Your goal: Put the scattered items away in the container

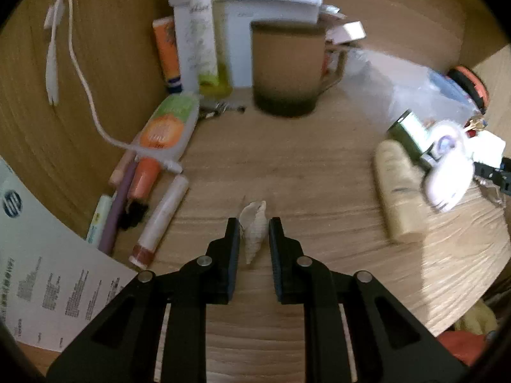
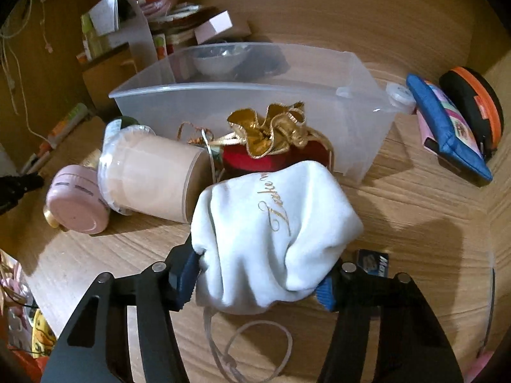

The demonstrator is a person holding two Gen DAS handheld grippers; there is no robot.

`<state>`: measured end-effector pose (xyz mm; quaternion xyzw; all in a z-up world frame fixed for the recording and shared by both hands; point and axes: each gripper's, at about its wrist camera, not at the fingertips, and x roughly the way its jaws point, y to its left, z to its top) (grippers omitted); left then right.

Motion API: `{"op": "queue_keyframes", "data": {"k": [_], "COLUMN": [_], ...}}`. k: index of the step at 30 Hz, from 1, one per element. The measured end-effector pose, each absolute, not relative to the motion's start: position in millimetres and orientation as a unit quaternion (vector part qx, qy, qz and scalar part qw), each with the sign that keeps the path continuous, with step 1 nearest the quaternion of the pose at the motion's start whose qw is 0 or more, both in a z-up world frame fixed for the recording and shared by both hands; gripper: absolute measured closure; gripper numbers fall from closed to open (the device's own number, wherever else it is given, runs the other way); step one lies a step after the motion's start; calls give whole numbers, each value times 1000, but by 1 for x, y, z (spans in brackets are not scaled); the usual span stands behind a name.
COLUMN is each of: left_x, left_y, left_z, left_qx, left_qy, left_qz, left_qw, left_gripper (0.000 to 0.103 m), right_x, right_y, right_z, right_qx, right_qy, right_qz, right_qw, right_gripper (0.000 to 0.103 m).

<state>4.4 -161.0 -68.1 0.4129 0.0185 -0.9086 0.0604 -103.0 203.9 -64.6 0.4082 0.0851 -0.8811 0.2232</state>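
A wooden tabletop (image 1: 287, 166). A brown mug (image 1: 289, 68) stands at upper centre. A printed paper sheet (image 1: 44, 274) lies at lower left. A white cable (image 1: 80, 73) hangs at upper left against a wooden wall (image 1: 105, 48).

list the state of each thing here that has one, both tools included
left tool: open, fingers either side of the seashell lying on the table
right tool: shut on the white pouch
clear container: lidless, upright
red and gold pouch: drawn shut, outside the container
beige jar: on its side
mug: upright
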Motion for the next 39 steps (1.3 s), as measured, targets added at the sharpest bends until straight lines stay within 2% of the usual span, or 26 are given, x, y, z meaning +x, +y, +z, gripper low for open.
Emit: {"op": "queue_keyframes", "data": {"k": [9, 24, 39], "left_x": [-8, -59, -106], "left_y": [-128, -70, -56], "left_z": [-28, 28, 50], "left_qx": [371, 322, 319], "left_qy": [18, 34, 44], "left_qz": [-928, -941, -937], "left_qw": [7, -94, -135], "left_gripper": [85, 85, 85], "right_x": [-88, -94, -143], "right_y": [231, 257, 233], "right_z": [-20, 37, 66], "right_qx": [370, 309, 283], "right_qy": [34, 15, 18], "right_qz": [-892, -908, -907], "right_qw": [257, 283, 312], "right_gripper": [48, 49, 49]}}
